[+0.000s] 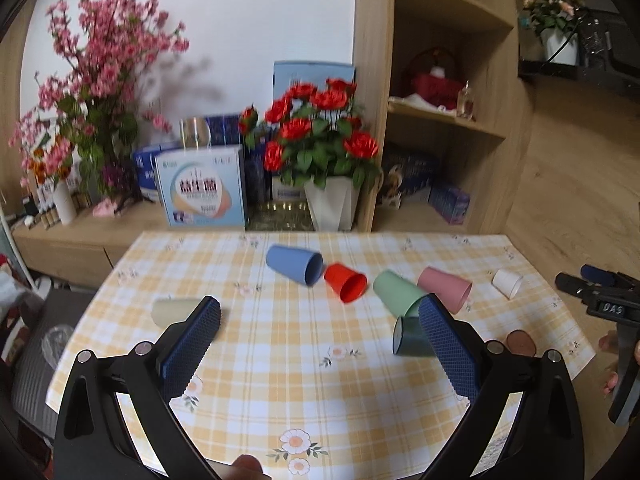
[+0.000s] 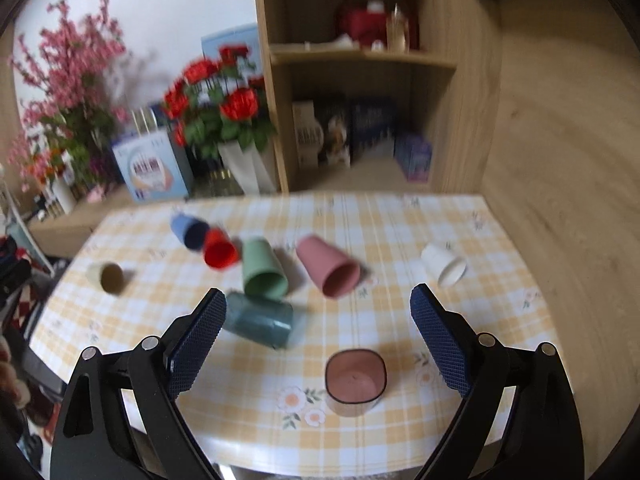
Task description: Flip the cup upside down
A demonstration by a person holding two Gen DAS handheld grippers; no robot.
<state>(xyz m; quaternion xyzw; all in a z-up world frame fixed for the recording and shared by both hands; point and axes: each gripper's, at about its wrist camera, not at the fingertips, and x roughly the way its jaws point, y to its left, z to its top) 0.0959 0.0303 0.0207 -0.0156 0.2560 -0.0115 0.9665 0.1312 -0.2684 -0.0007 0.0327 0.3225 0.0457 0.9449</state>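
Note:
Several cups lie on their sides on the checked tablecloth [image 1: 280,360]: blue [image 1: 294,264], red [image 1: 346,282], light green [image 1: 398,292], pink [image 1: 444,286], white [image 1: 507,282], cream [image 1: 176,310] and dark teal [image 1: 410,338]. A brownish-pink cup [image 2: 355,378] stands mouth-down near the front edge, its flat base facing up. My left gripper [image 1: 320,320] is open and empty above the table's middle. My right gripper [image 2: 316,308] is open and empty, hovering over the front of the table behind the mouth-down cup. The right gripper also shows in the left wrist view [image 1: 600,300] at the right edge.
Behind the table stand a low cabinet with boxes [image 1: 200,188], a pot of red roses [image 1: 324,140] and pink blossom branches [image 1: 92,80]. A wooden shelf unit [image 1: 444,120] rises at the back right. The table's front edge [image 2: 320,460] is rounded.

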